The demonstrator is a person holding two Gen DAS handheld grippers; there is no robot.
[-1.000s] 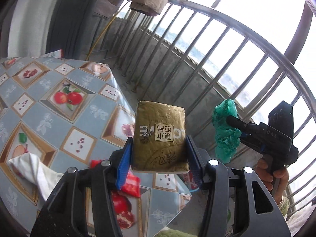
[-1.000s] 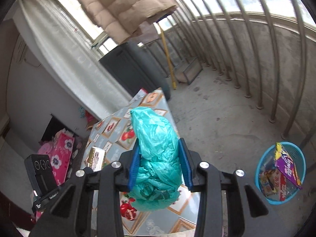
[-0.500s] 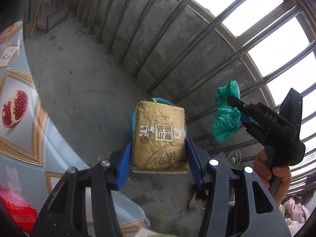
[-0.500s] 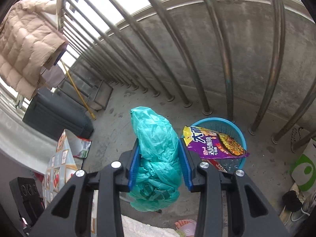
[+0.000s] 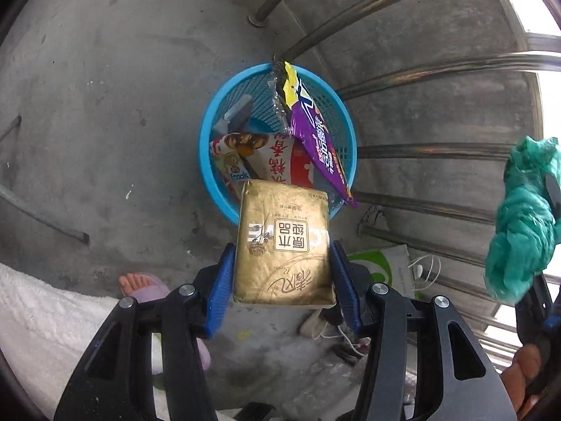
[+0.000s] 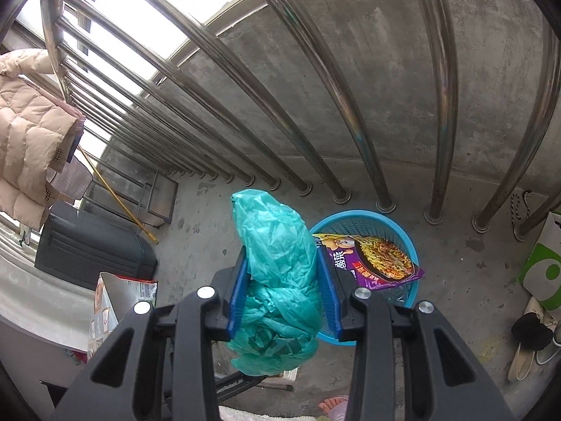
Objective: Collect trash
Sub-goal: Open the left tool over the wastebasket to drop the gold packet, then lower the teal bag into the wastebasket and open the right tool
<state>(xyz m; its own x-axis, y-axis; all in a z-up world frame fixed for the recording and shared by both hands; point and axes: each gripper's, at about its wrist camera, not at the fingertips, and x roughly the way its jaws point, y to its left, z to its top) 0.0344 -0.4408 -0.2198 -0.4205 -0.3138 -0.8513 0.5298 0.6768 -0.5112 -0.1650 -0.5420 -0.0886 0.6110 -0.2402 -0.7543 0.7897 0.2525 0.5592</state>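
Observation:
My left gripper [image 5: 283, 277] is shut on a gold tissue packet [image 5: 283, 242] and holds it in the air just over the near rim of a blue mesh basket [image 5: 210, 119] on the concrete floor. The basket holds a purple noodle wrapper [image 5: 315, 137] and other snack wrappers [image 5: 252, 158]. My right gripper [image 6: 283, 291] is shut on a crumpled green plastic bag [image 6: 277, 263], held in the air left of the basket [image 6: 364, 219]. The bag also shows at the right edge of the left wrist view [image 5: 522, 217].
Steel railing bars [image 6: 315, 140] and a low concrete wall stand right behind the basket. A white-and-green bag [image 6: 543, 266] and shoes [image 6: 526, 329] lie to the right. A black bin [image 6: 91, 245] and the table edge [image 6: 105, 301] are to the left. The person's foot [image 5: 140, 284] is near.
Both grippers have swung down and away from the table toward the floor basket, which now sits right under the gold packet. Both loads stay gripped.

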